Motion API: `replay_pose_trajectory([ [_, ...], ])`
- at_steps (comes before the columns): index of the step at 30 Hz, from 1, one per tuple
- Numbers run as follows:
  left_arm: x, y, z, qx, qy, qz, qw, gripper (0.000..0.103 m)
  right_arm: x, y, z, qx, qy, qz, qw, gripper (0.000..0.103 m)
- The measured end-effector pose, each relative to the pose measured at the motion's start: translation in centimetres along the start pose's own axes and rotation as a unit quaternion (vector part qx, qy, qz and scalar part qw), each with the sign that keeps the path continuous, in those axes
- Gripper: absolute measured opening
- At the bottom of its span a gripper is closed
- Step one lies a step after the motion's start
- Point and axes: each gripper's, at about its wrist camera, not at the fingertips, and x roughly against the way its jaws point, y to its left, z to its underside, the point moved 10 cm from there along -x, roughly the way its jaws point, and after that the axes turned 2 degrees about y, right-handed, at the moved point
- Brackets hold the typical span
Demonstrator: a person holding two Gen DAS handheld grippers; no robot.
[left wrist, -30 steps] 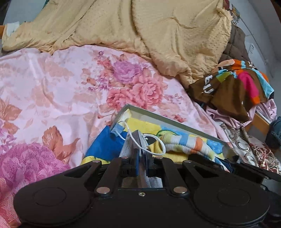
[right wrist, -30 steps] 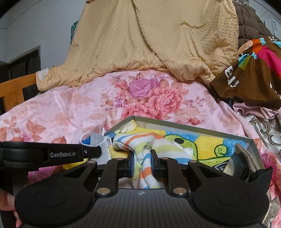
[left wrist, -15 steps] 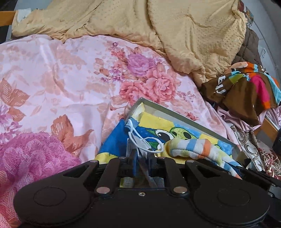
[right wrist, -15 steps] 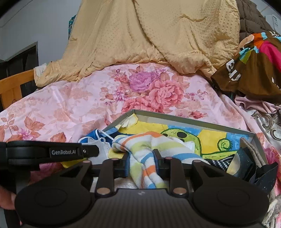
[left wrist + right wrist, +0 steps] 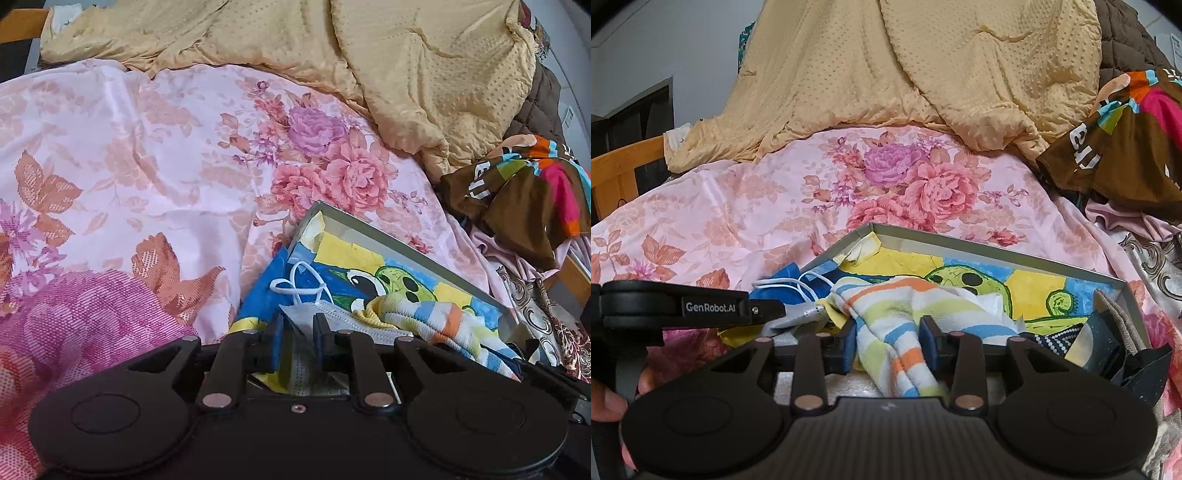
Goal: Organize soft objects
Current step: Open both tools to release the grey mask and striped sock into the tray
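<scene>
Grey cardboard box [image 5: 997, 246] lies just ahead of both grippers, pink floral sheet [image 5: 147, 155] spreading beyond its far rim. Right gripper [image 5: 889, 341] stands parted around the striped towel [image 5: 905, 314] in the box; left gripper [image 5: 298, 334] stands narrowly parted around the face mask [image 5: 332, 317] at the box's left edge. "GenRobot.AI" reads on the left gripper's side.

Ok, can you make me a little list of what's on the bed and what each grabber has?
Left gripper: fingers around the face mask, apparently open
Right gripper: fingers open, either side of the striped sock
Box: shallow, cartoon picture inside; sock and mask at its near edge
Under box: pink flowered sheet
Behind: tan blanket
Right side: brown colourful garment
</scene>
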Motion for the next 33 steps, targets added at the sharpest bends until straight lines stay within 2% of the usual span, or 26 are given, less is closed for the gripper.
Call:
replay_pose_trajectory([
  [4, 0.2, 0.1, 0.0, -0.001, -0.002, -0.002, 1.0000, 0.027, 0.5, -0.2, -0.3, 0.004, -0.009, 0.006, 1.000, 0.062],
  [10, 1.4, -0.3, -0.3, -0.028, -0.025, -0.008, 0.9993, 0.040, 1.8, -0.7, -0.7, 0.012, -0.023, 0.017, 1.000, 0.077],
  [13, 2.3, -0.4, -0.4, -0.031, -0.035, -0.011, 0.9988, 0.061, 2.8, -1.3, -1.1, 0.010, -0.033, 0.025, 0.999, 0.086],
  [14, 2.5, -0.4, -0.4, -0.030, -0.036, -0.013, 0.9988, 0.068, 3.2, -1.6, -1.2, 0.008, -0.036, 0.026, 0.999, 0.087],
  [18, 3.5, -0.2, -0.6, -0.026, -0.042, -0.023, 0.9985, 0.078, 4.8, -2.7, -1.6, -0.005, -0.047, 0.033, 0.998, 0.092],
  [24, 5.5, -0.1, -0.4, -0.027, -0.050, -0.029, 0.9979, 0.089, 6.8, -3.6, -2.0, -0.011, -0.057, 0.038, 0.998, 0.094],
  [33, 8.3, -1.7, 0.0, -0.046, -0.069, -0.018, 0.9964, 0.098, 10.2, -4.6, -3.0, -0.017, -0.079, 0.051, 0.995, 0.098],
])
